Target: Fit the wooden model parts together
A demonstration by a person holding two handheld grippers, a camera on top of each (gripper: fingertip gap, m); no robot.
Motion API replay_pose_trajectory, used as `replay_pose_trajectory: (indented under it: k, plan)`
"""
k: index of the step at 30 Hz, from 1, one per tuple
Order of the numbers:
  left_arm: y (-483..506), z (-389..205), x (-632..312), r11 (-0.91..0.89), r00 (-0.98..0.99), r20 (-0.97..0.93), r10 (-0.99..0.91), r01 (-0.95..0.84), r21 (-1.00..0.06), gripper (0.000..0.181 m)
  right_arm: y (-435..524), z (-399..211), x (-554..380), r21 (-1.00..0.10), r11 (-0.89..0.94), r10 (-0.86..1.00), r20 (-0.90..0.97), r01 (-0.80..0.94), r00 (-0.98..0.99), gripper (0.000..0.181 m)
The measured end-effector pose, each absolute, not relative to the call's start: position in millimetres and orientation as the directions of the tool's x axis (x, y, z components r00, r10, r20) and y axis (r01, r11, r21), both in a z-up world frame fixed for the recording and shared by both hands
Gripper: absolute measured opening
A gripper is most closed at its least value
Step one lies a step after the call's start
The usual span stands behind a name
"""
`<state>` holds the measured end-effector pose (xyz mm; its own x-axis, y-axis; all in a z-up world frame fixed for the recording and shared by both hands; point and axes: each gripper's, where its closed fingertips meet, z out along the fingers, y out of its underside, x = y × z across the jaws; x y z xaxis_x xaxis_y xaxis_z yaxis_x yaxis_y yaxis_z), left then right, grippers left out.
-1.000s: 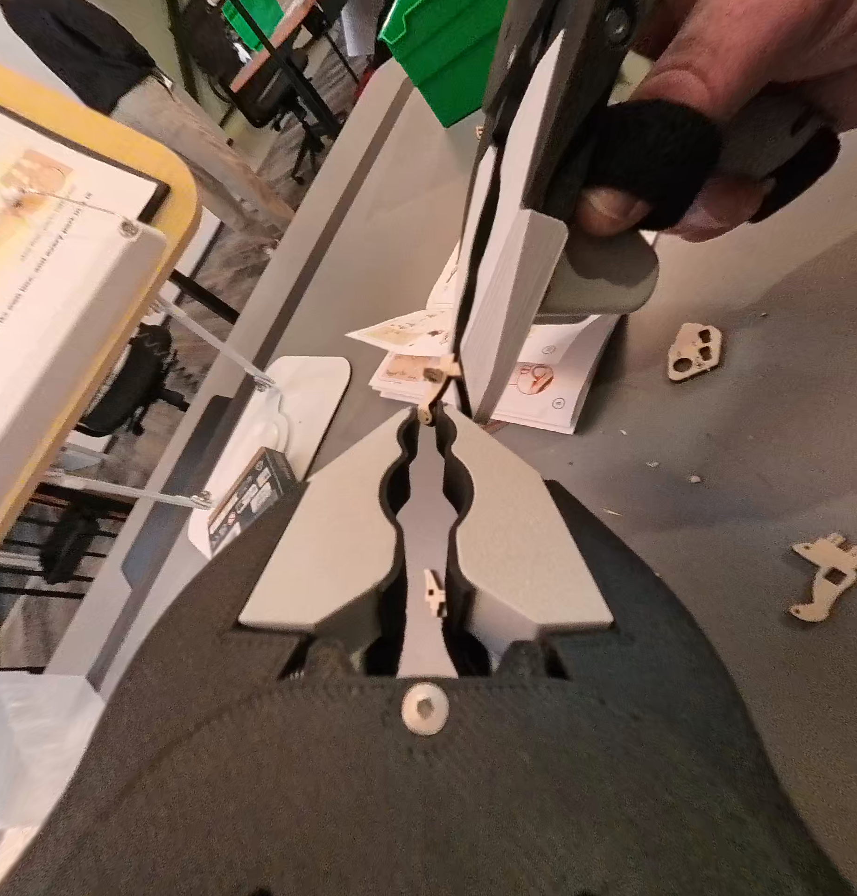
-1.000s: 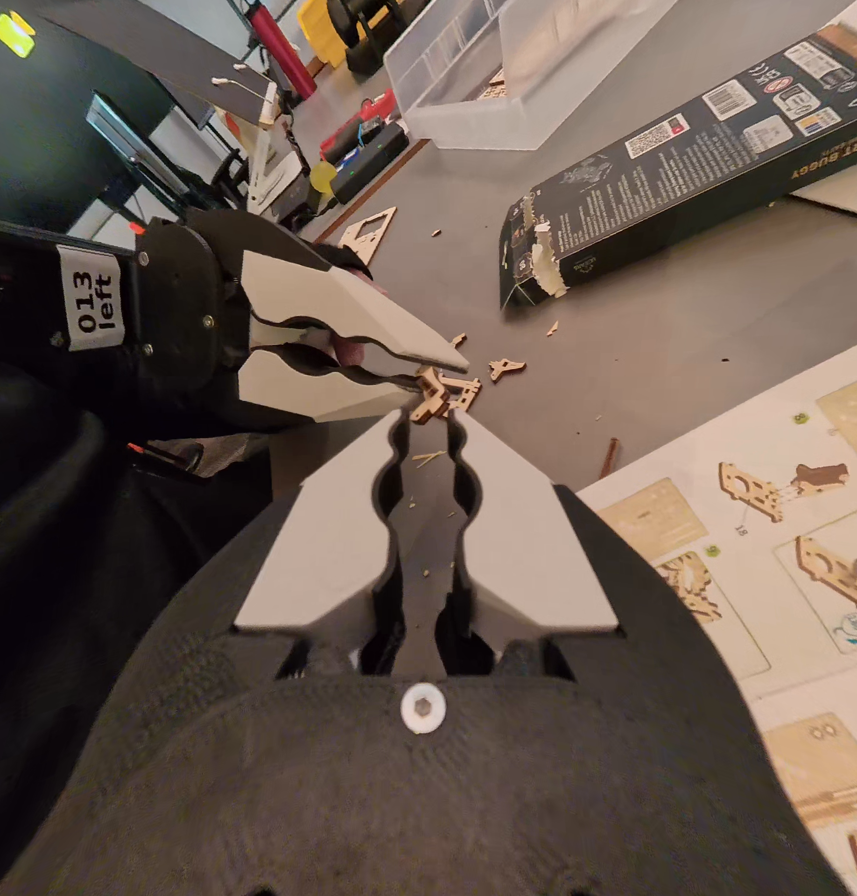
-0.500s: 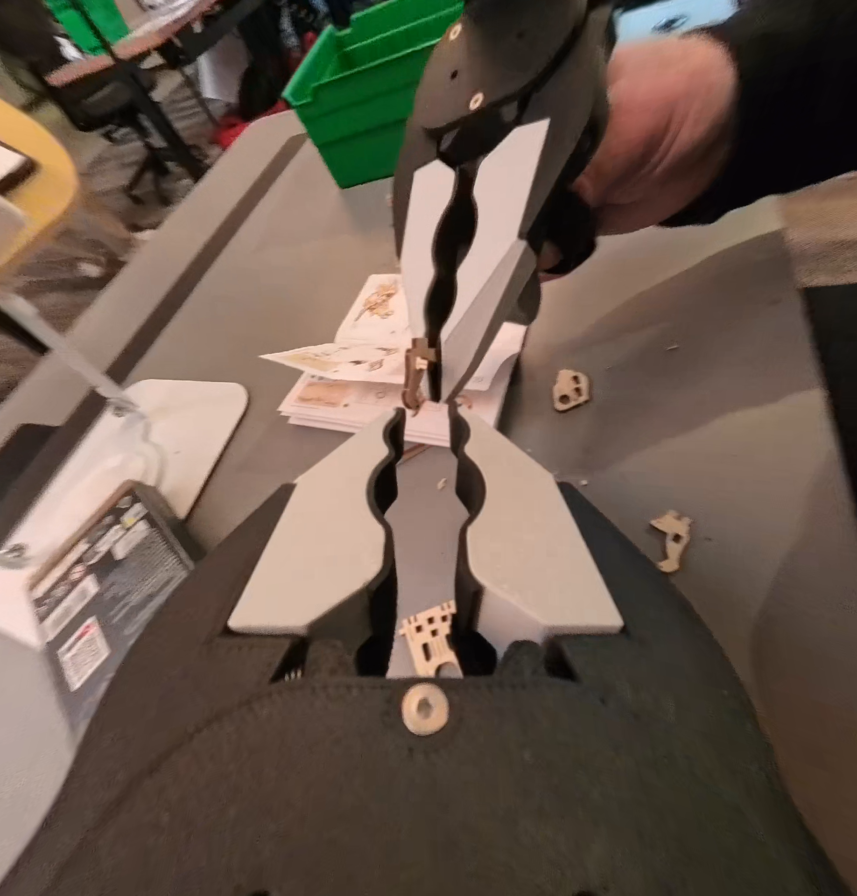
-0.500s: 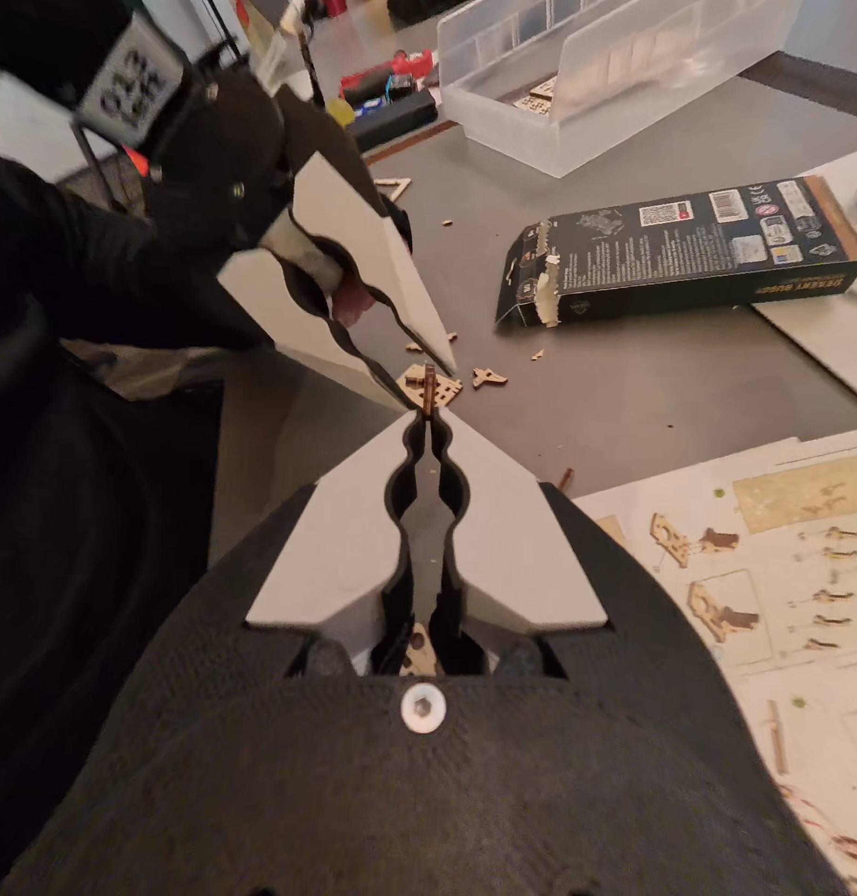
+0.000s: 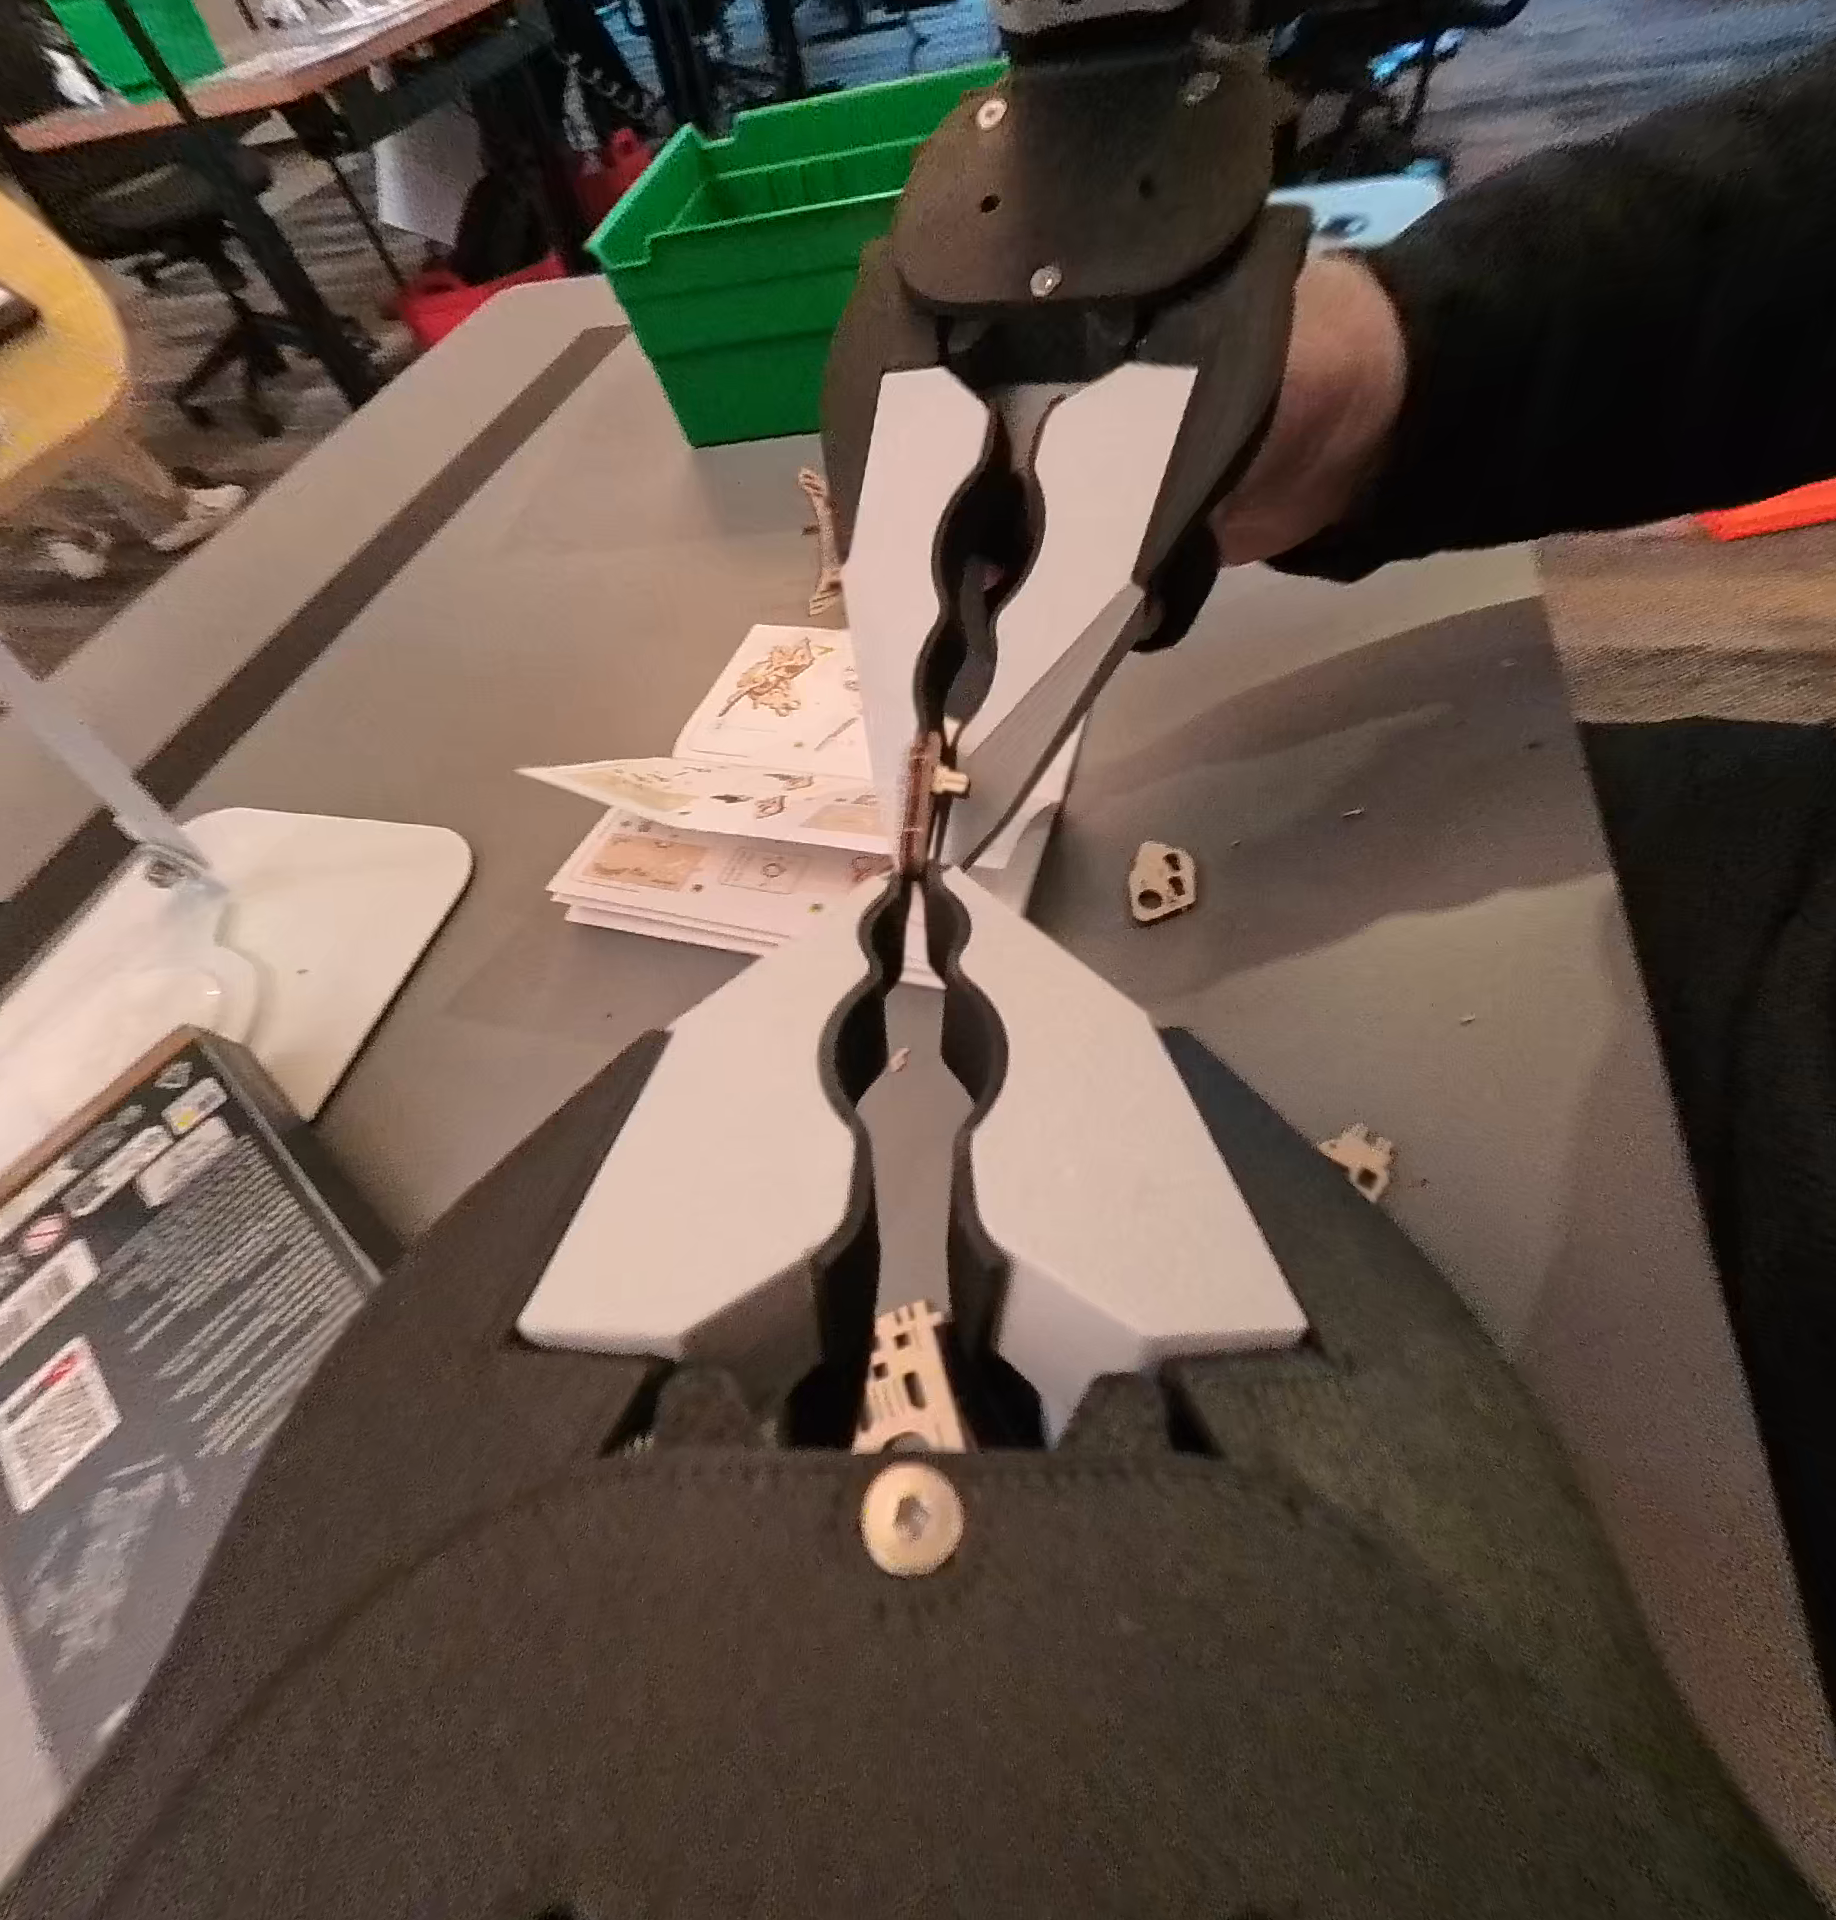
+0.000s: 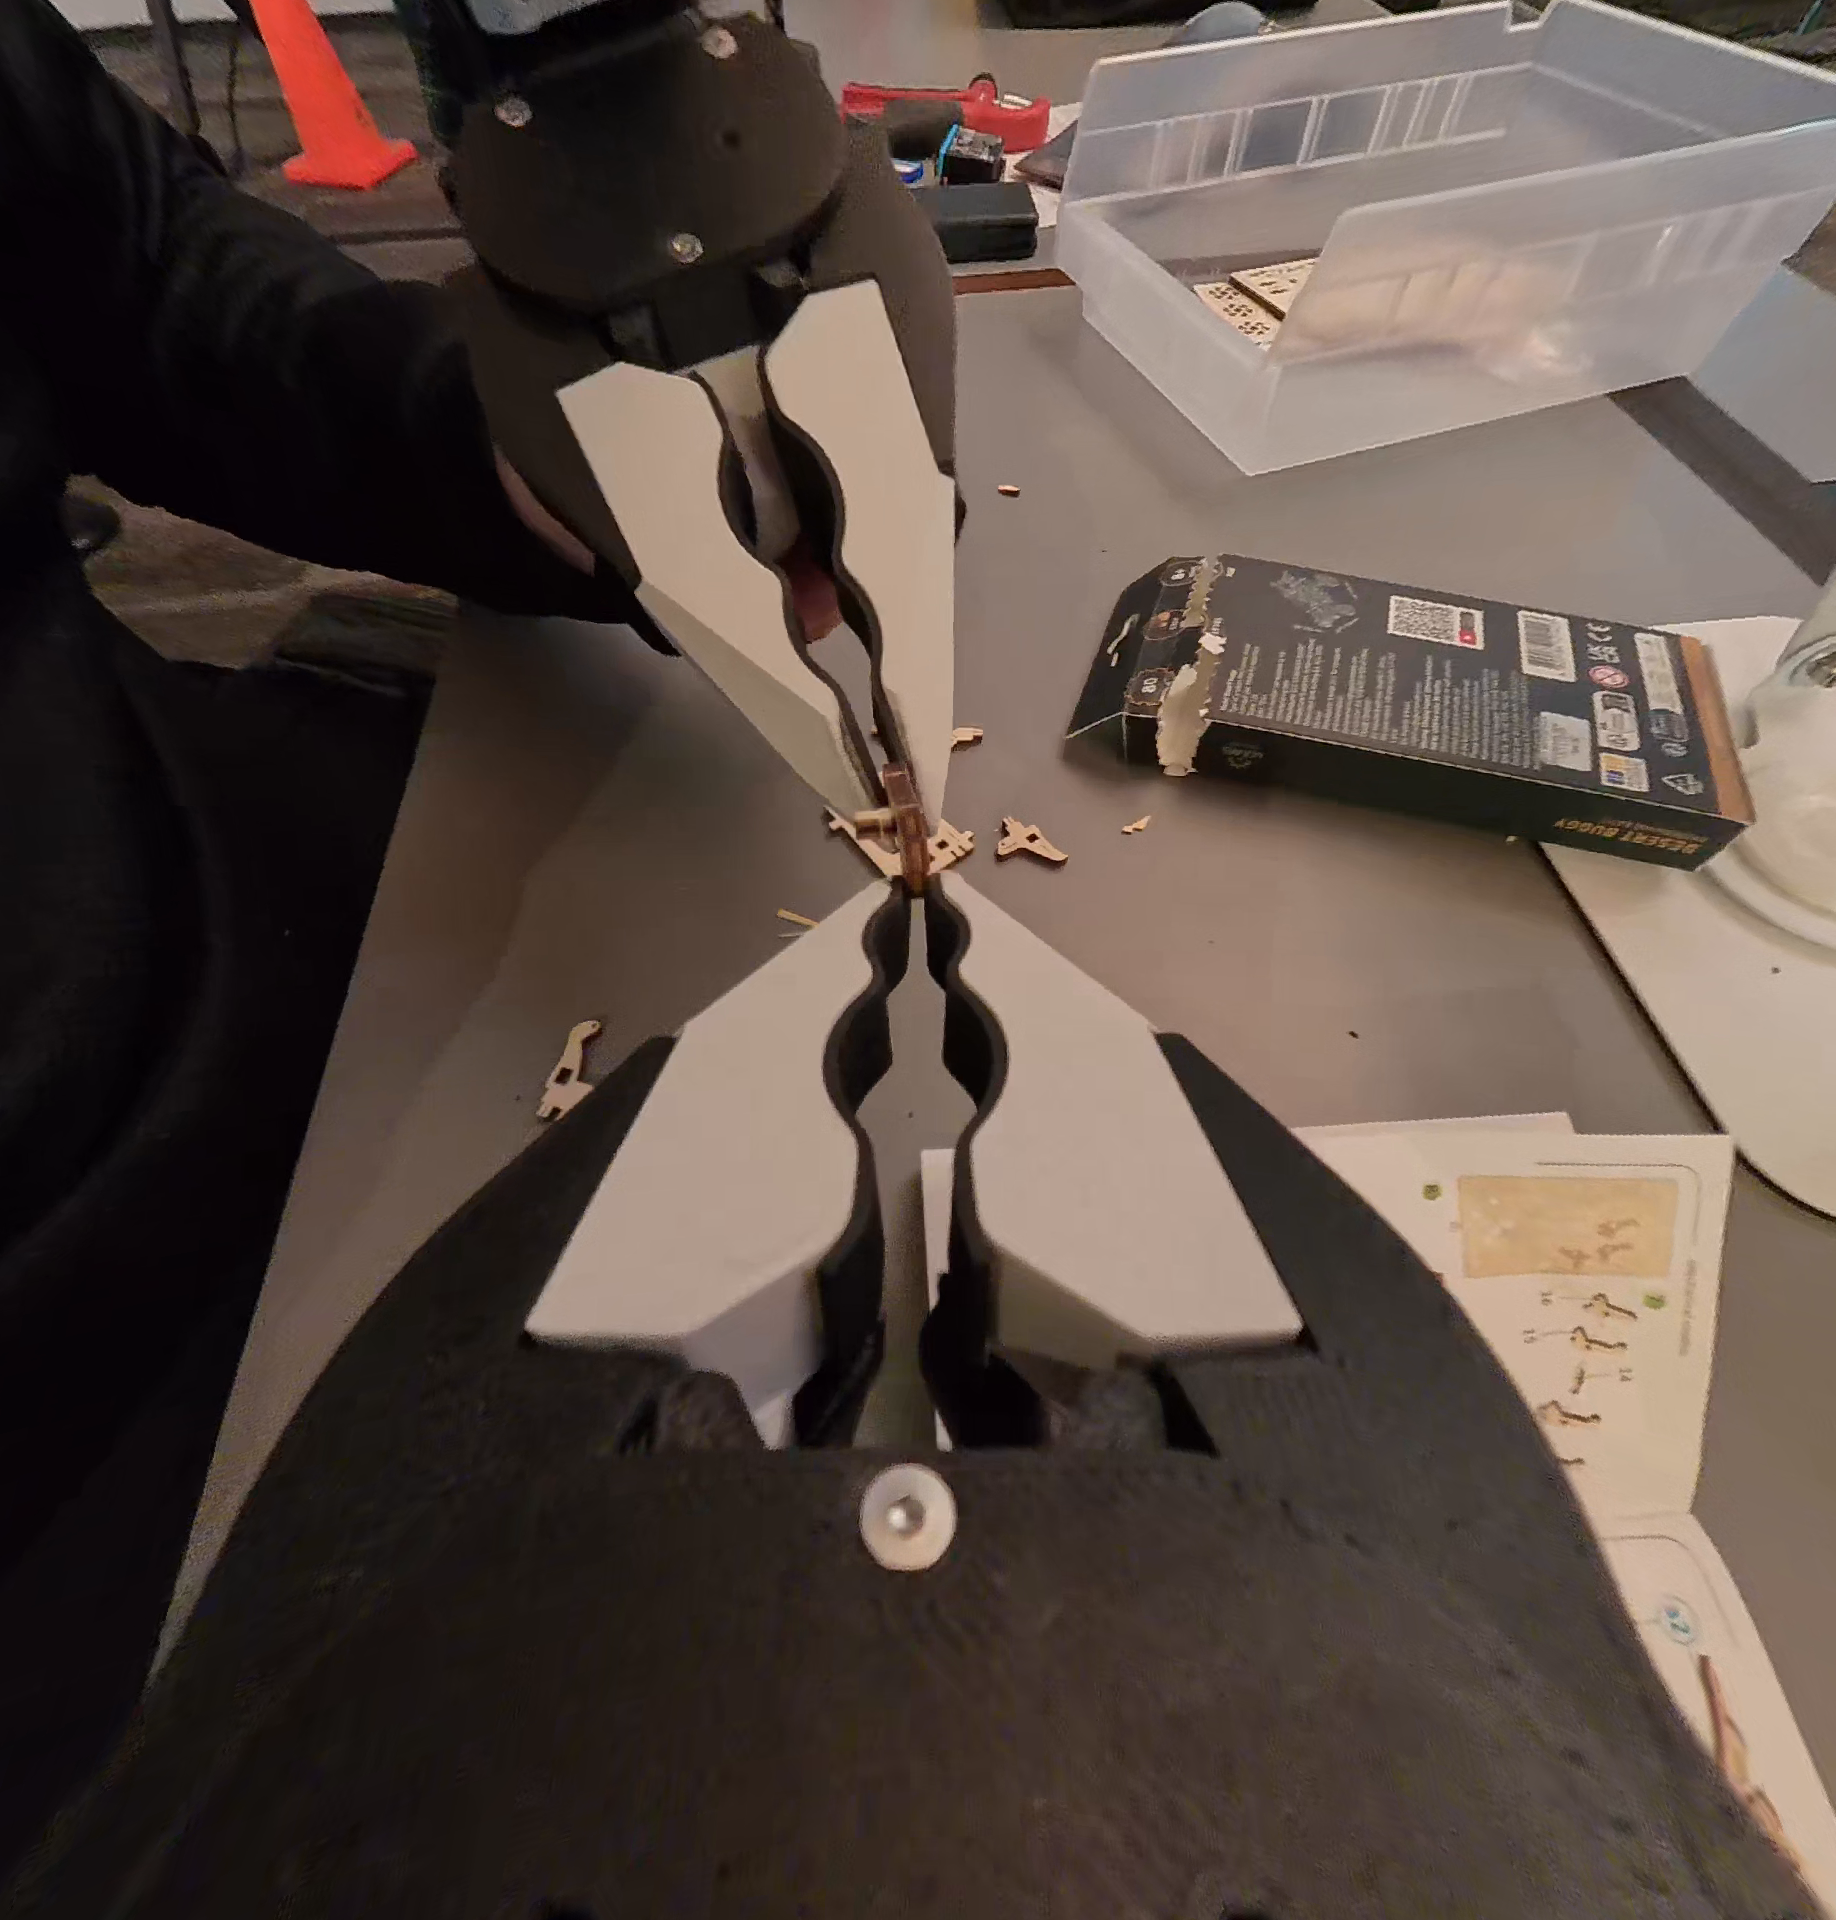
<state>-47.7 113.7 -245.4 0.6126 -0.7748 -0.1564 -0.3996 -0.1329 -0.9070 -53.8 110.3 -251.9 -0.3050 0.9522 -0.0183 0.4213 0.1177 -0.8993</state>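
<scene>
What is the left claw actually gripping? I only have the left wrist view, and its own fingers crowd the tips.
Observer: In the right wrist view, the left claw is shut on the far end of an edge-on wooden part. The right claw pinches the near end.
Operator: Is there anything on the table that my view misses?
Observer: A clear plastic bin stands toward the far side of the table, with wooden sheets inside.
Operator: Is the kit box open?
Observer: Yes. The black box has its end flap torn open on the side nearest the claws.
</scene>
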Motion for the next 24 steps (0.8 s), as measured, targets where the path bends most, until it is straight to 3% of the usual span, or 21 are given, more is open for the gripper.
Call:
replay_pose_trajectory:
  k: [7,14,20,24]
  plan:
    - [117.0,-247.4,-50.9,-0.012,0.606,-0.451,-0.656,-0.606,-0.795,0.000,115.9,-250.7,-54.2,-0.868,0.217,0.963,0.116,0.446,-0.244,0.007]
    - [116.4,-249.9,-51.2,-0.014,0.590,-0.453,-0.668,-0.619,-0.785,0.001,116.4,-246.4,-51.8,-0.843,0.308,0.946,0.222,0.440,-0.236,0.002]
    - [112.9,-248.8,-49.3,-0.060,0.606,-0.338,-0.720,-0.540,-0.839,0.010,112.4,-246.8,-52.8,-0.834,0.340,0.934,0.243,0.434,-0.264,0.000]
    - [111.7,-239.1,-50.6,0.004,0.601,-0.408,-0.687,-0.558,-0.830,0.003,112.3,-244.8,-53.3,-0.794,0.439,0.897,0.357,0.420,-0.263,0.000]
